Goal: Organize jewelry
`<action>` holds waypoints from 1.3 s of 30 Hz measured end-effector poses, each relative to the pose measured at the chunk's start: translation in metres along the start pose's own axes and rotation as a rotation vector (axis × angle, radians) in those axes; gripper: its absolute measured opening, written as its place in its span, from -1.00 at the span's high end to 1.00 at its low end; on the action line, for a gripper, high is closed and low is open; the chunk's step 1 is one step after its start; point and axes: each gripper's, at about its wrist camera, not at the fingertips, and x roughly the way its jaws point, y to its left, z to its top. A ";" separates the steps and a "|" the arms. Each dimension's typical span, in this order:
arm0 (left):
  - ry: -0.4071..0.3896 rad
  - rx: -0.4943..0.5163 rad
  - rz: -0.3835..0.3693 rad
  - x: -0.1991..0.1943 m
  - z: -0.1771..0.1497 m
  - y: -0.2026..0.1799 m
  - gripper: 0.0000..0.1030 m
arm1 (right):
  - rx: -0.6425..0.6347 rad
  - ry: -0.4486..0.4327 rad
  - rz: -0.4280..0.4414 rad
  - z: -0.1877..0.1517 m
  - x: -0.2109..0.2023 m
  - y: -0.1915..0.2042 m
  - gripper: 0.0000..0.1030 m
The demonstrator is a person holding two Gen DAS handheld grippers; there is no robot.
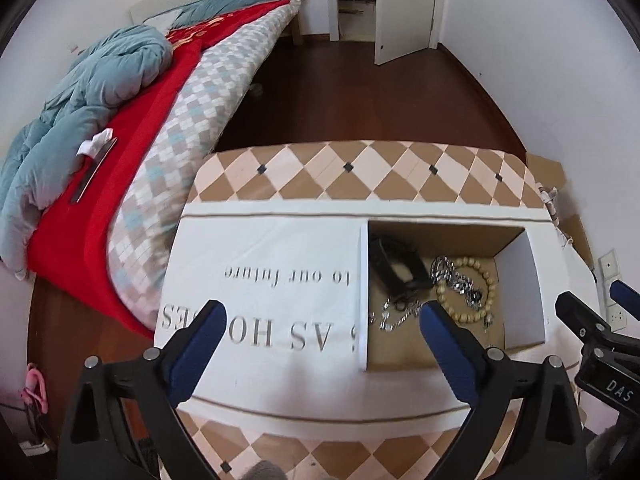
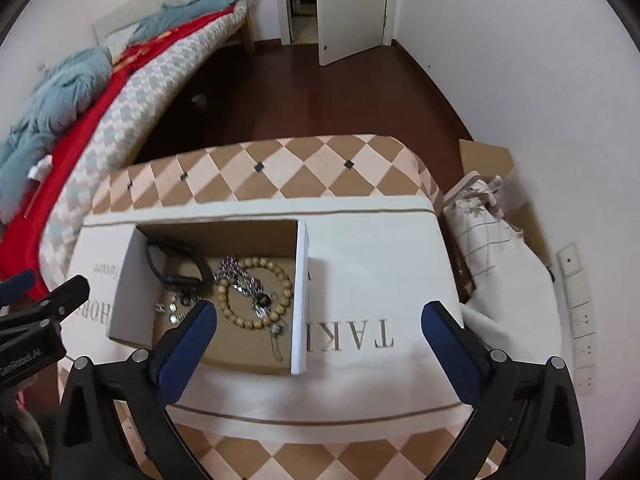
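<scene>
An open cardboard box [image 1: 524, 280] [image 2: 124, 280] with white walls sits on a white cloth with grey lettering. Inside lie a wooden bead bracelet [image 1: 486, 280] [image 2: 276, 272], a silver chain [image 1: 460, 280] [image 2: 240, 276], a black smart band [image 1: 396, 264] [image 2: 176, 268] and small silver pieces [image 1: 394, 314] [image 2: 172, 308]. My left gripper [image 1: 324, 320] is open and empty above the cloth, at the box's left front. My right gripper [image 2: 320, 320] is open and empty, over the box's right wall. Each gripper's tip shows in the other's view.
The cloth covers a table with a brown and cream diamond pattern [image 1: 348, 168] [image 2: 280, 168]. A bed [image 1: 140, 120] with red and blue bedding stands to the left. A white bag [image 2: 480, 232] and cardboard [image 2: 486, 156] lie to the right by the wall. An open door [image 1: 404, 8] is behind.
</scene>
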 end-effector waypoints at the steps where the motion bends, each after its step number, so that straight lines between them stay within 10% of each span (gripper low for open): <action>1: 0.000 0.000 0.008 -0.002 -0.003 0.000 -0.92 | -0.007 0.004 -0.009 -0.002 -0.001 0.002 -1.00; 39: -0.249 -0.056 -0.054 -0.270 -0.089 0.015 -0.92 | -0.032 -0.281 -0.018 -0.091 -0.305 0.004 -1.00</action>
